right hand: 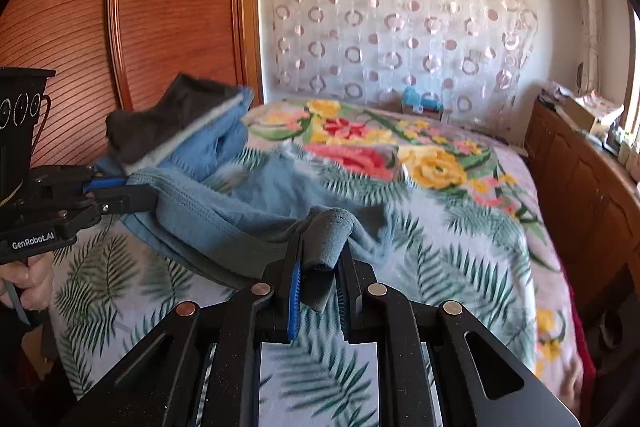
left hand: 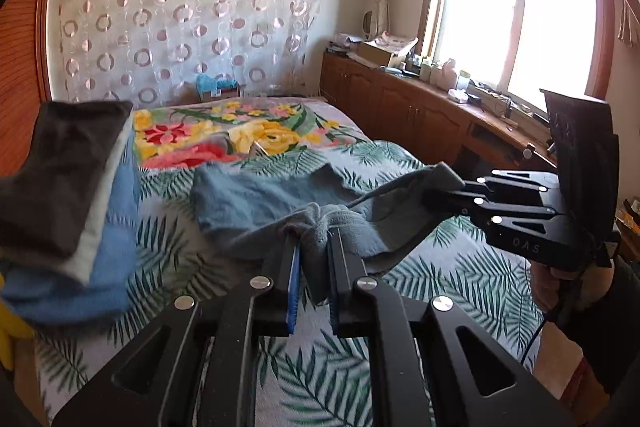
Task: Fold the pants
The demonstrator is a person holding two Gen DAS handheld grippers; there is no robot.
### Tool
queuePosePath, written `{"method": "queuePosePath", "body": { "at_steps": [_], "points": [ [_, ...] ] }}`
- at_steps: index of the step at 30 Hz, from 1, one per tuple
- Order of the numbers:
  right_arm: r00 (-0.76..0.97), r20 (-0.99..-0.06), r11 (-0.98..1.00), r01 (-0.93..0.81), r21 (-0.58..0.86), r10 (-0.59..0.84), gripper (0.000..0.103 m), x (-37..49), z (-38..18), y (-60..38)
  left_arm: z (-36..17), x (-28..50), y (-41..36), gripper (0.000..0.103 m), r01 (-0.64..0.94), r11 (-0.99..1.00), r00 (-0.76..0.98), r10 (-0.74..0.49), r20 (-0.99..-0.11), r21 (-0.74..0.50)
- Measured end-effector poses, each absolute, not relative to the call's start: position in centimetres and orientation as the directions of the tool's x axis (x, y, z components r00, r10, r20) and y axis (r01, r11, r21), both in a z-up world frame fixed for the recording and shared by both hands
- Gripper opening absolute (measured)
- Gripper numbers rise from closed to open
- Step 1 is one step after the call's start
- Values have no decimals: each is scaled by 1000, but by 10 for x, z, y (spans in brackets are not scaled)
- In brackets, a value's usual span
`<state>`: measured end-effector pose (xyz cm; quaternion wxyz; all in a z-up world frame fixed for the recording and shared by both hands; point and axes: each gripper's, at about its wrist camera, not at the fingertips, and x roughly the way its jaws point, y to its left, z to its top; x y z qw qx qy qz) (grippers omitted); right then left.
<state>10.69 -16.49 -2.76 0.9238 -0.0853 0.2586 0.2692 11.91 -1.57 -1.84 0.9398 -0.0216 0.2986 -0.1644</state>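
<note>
The blue-grey pants (left hand: 256, 203) are held above the bed (left hand: 460, 275), their far end resting on it. One bunched edge is clamped by the left gripper (left hand: 314, 251); another is clamped by the right gripper (right hand: 320, 267). A stack of folded clothes (left hand: 68, 203) sits beside them.

Folded clothes stack (left hand: 68, 211) blocks left side; bedspread (left hand: 460, 279) open ahead; wooden cabinets (left hand: 400, 107) line right.

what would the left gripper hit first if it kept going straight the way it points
The left gripper is already shut on the grey-blue pants; straight ahead it would likely push into that heap on the bed, though depth is unclear.
</note>
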Motion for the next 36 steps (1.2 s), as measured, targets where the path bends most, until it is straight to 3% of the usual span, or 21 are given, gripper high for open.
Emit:
{"method": "queuePosePath", "body": {
  "at_steps": [12, 25, 31, 33, 36],
  "points": [
    [687, -559, 840, -542, 31, 464, 15, 78, -22, -176, -45, 81, -11, 12, 271, 949, 747, -312, -587, -158],
    [628, -627, 851, -513, 112, 461, 15, 90, -55, -185, -96, 70, -8, 14, 228, 956, 679, -293, -674, -186],
    [632, -625, 860, -494, 130, 458, 15, 95, -58, -188, -102, 74, -7, 28, 193, 961, 664, -278, -695, -199],
    [632, -618, 858, -493, 146, 468, 15, 94, -60, -192, -99, 71, -5, 41, 184, 963, 678, -268, -684, -196],
    [628, -611, 855, -491, 169, 481, 15, 96, -59, -193, -95, 71, -1, 49, 175, 966, 697, -259, -669, -193]
  ]
}}
